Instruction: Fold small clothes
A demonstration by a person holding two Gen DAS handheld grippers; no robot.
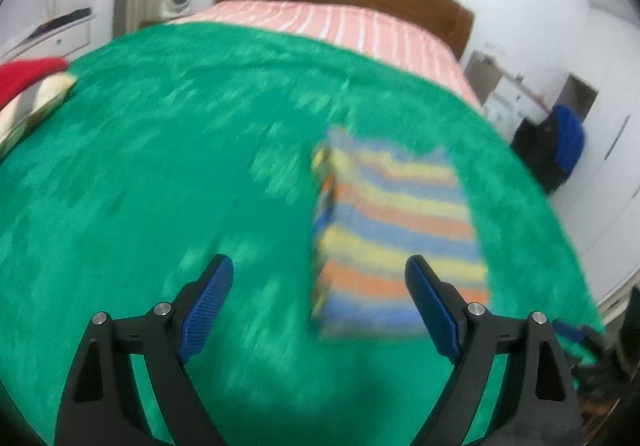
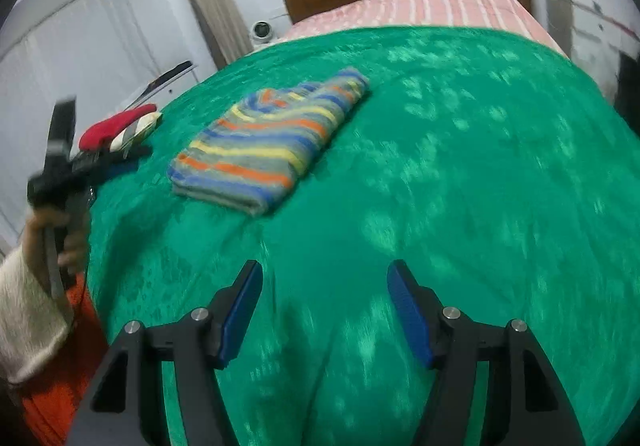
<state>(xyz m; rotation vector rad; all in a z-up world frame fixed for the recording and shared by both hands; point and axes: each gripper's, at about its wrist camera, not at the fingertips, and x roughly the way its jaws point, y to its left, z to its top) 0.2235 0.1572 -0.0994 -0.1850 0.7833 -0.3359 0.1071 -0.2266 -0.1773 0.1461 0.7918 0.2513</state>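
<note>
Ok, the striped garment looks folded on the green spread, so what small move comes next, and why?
Probably swing the left gripper toward the red and cream clothes at the edge of the green bedspread. The folded rainbow-striped knit garment lies as a compact rectangle, both grippers' jaws stand open and empty, and that pile looks unfolded.

No readable text, label, brand, number or sign anywhere in either view.
</note>
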